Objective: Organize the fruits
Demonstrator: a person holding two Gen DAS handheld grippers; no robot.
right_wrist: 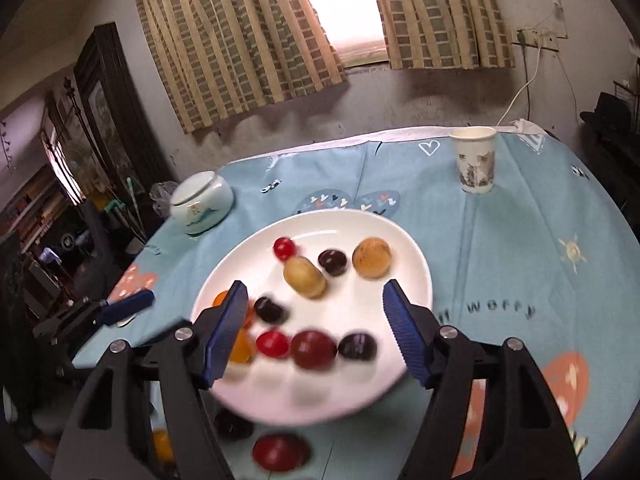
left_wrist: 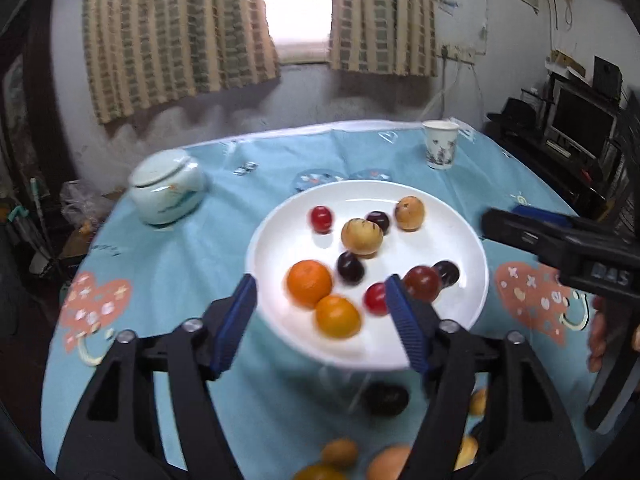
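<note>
Left wrist: blue patterned tablecloth (left_wrist: 224, 248), striped curtains (left_wrist: 176, 36) behind.

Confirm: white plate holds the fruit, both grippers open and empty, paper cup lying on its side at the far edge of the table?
Not quite. The paper cup stands upright, as the right wrist view shows. The rest holds: the white plate holds fruit, and the left gripper and right gripper are open and empty.

free: cloth right of plate (right_wrist: 416, 264) | blocked: jar (left_wrist: 166, 188) left, cup (right_wrist: 474, 160) far
</note>
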